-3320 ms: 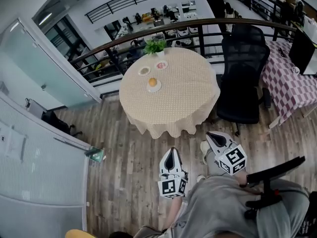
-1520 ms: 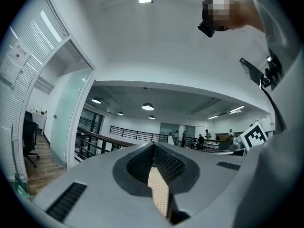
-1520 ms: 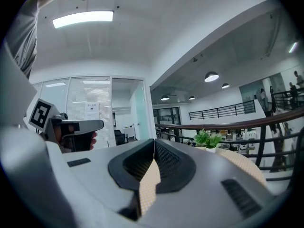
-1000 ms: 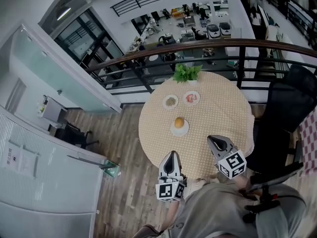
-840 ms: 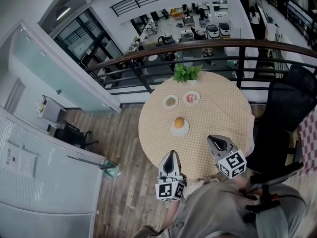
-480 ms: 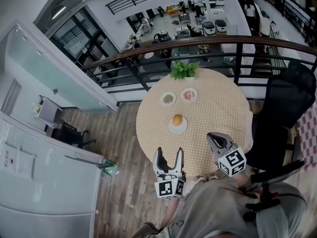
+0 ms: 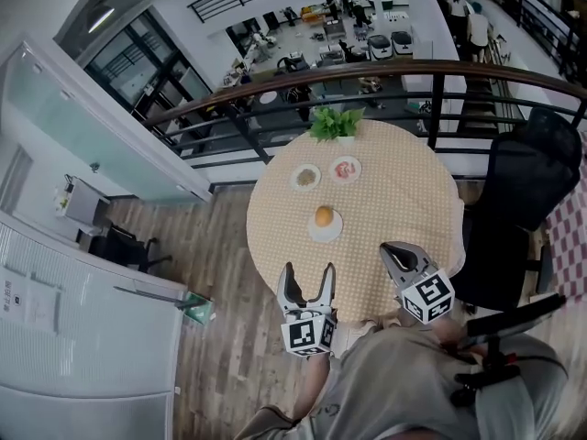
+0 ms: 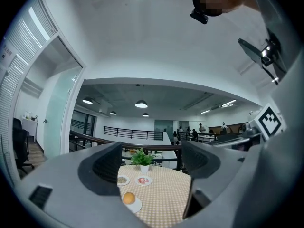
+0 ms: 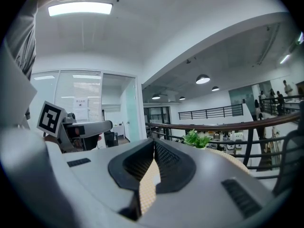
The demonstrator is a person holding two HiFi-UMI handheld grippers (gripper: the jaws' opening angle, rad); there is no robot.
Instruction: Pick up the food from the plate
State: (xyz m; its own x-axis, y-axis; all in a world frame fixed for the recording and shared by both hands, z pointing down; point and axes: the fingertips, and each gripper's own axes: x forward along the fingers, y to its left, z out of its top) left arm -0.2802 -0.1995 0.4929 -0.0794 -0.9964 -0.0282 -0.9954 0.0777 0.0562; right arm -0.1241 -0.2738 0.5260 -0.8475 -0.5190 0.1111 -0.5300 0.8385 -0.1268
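Observation:
A round orange piece of food (image 7: 323,215) sits on a small white plate (image 7: 327,231) near the middle of the round table (image 7: 404,200) with its beige checked cloth. The left gripper view shows the same food (image 8: 128,198) low between the jaws, far off. My left gripper (image 7: 306,277) hovers at the table's near edge, well short of the plate; its jaws are opening and hold nothing. To the right, my right gripper (image 7: 395,251) is over the near edge too, with its jaws closed on nothing (image 9: 153,148).
Two more small plates (image 7: 305,176) (image 7: 346,169) and a potted plant (image 7: 336,123) stand at the table's far side. A black office chair (image 7: 532,181) is close on the right. A dark railing (image 7: 367,73) curves behind the table, over a lower floor.
The table has come nearer as the person walked up to it. The left gripper's jaws have swung from shut to wide apart. The right gripper stays shut.

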